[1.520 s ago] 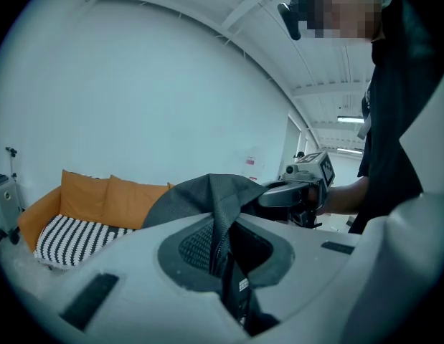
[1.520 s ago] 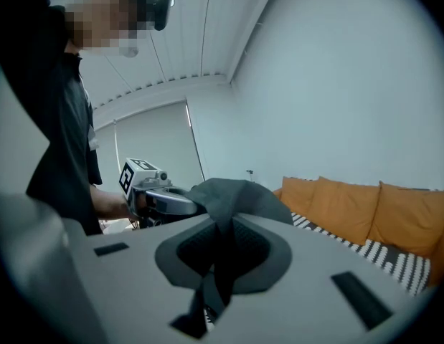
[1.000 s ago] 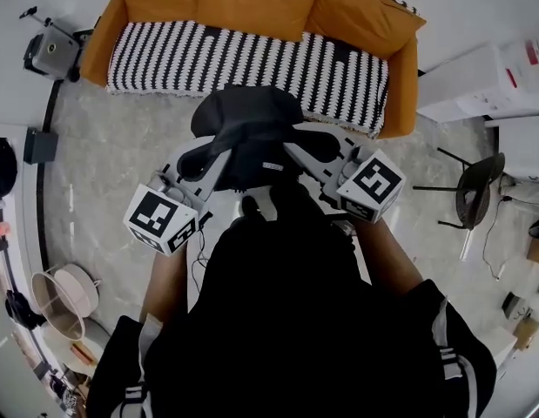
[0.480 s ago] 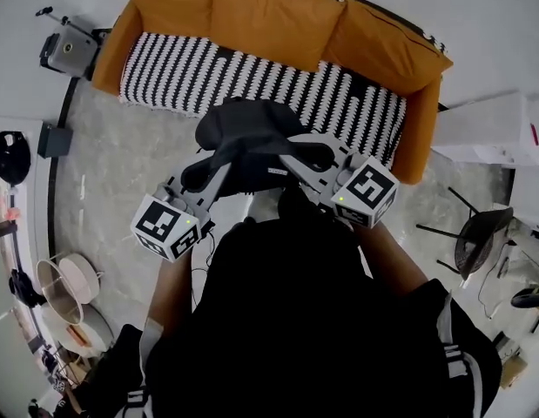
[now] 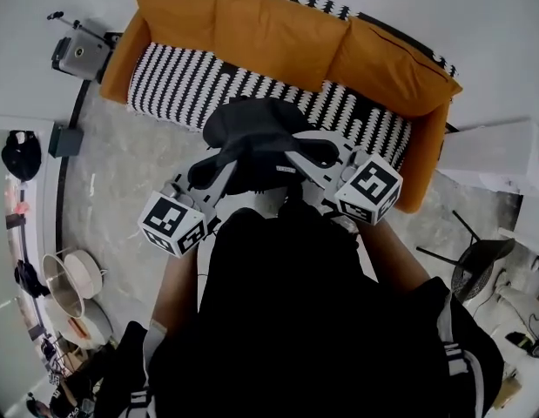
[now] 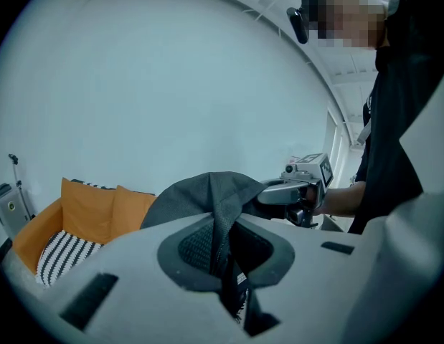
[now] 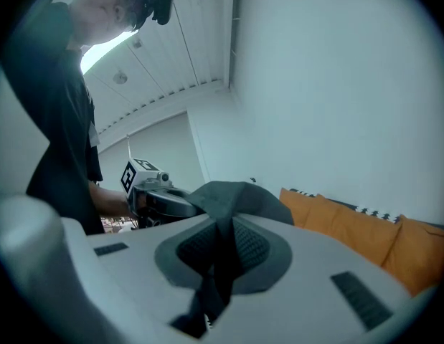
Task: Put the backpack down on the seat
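A dark grey backpack (image 5: 252, 138) hangs in the air between both grippers, in front of the orange sofa (image 5: 278, 33). My left gripper (image 5: 218, 160) is shut on a fold of the backpack's fabric (image 6: 223, 213). My right gripper (image 5: 306, 152) is shut on the backpack fabric (image 7: 220, 221) from the other side. The sofa's seat has a black-and-white striped cover (image 5: 182, 81) and lies beyond and below the backpack. In the left gripper view the sofa (image 6: 85, 213) shows at the lower left; in the right gripper view the sofa (image 7: 365, 228) sits at the right.
A grey stone floor (image 5: 121, 164) lies in front of the sofa. A small device on a stand (image 5: 77, 55) is by the sofa's left end. White baskets (image 5: 64, 281) sit at the lower left. A white cabinet (image 5: 495, 159) and a dark stool (image 5: 478, 264) are at the right.
The sofa has drawn closer and shifted right in the head view as the person steps toward it. Both grippers keep their hold on the backpack.
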